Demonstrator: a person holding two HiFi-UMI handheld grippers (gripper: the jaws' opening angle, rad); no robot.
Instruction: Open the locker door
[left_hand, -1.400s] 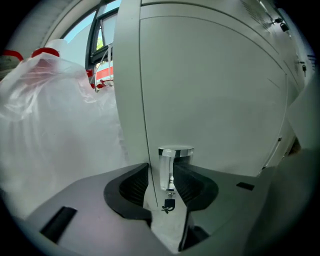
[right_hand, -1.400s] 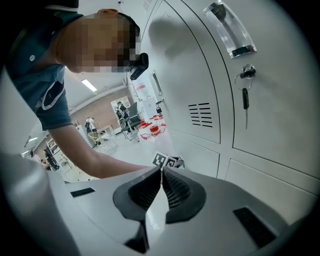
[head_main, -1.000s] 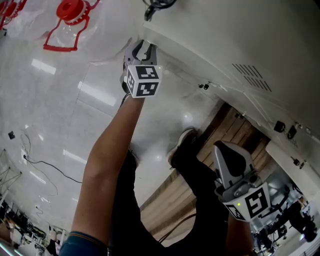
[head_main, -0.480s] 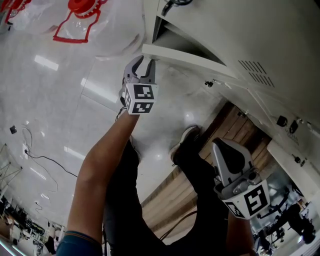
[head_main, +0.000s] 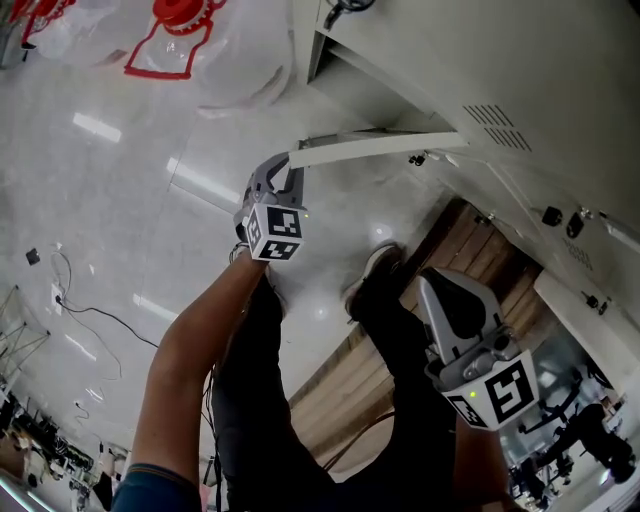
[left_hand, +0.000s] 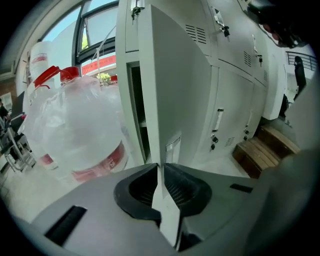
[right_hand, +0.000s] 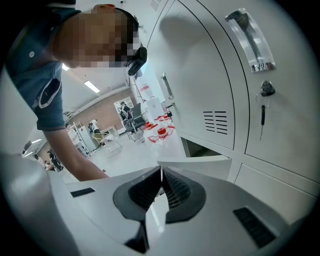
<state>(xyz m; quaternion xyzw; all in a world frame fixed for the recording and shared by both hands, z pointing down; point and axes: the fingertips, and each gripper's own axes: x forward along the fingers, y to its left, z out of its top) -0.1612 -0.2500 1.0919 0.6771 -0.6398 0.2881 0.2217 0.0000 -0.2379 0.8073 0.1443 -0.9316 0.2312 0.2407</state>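
The white locker door (head_main: 370, 148) stands swung out from the bank of lockers, and the dark compartment (head_main: 350, 85) behind it shows. My left gripper (head_main: 285, 165) is at the door's free edge. In the left gripper view that thin edge of the door (left_hand: 175, 90) runs between the left gripper's (left_hand: 161, 167) pads, which are closing and press on it. My right gripper (head_main: 450, 285) hangs low at the right, away from the door. In the right gripper view the right gripper (right_hand: 160, 172) is shut with nothing in it, and the open door (right_hand: 200, 162) lies beyond it.
Big clear water jugs with red caps (head_main: 170, 30) stand on the floor left of the lockers, close by in the left gripper view (left_hand: 75, 130). A wooden step (head_main: 470, 250) lies below the neighbouring lockers (head_main: 520, 80). The person's shoe (head_main: 375, 270) is beneath the door. A cable (head_main: 90, 310) crosses the floor.
The door has swung from almost closed to wide open. My left gripper has come back and down with its edge, and its jaws have narrowed onto it. The right gripper has barely moved.
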